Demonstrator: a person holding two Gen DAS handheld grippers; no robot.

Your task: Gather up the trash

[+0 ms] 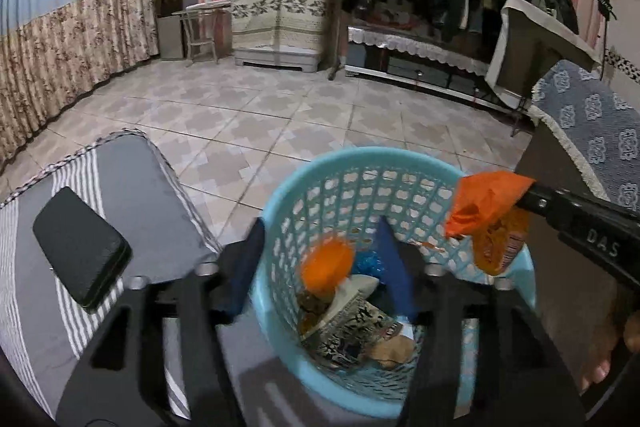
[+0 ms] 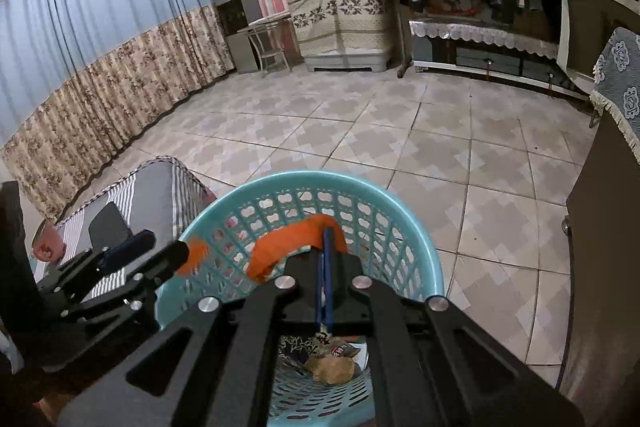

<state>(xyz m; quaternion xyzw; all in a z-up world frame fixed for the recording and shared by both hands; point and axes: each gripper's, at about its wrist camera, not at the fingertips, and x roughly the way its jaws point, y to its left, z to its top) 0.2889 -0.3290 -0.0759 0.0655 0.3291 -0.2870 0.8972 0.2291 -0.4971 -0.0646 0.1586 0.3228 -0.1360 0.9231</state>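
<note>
The right gripper [image 2: 326,259] is clamped on an orange wrapper [image 1: 486,203] and holds it over the rim of the blue basket [image 1: 400,157]. The left gripper [image 1: 320,259] stands with fingers apart above the basket, where other trash [image 1: 352,331] lies. A phone [image 1: 80,247] rests on the striped cloth [image 1: 24,299].

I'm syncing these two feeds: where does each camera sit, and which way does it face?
Left wrist: on the open left gripper, looking down into the blue basket; the right gripper enters holding an orange wrapper.
Right wrist: on the right gripper, shut on the wrapper over the basket; the left gripper shows at left.
Both share basket, wrapper, tiled floor.
</note>
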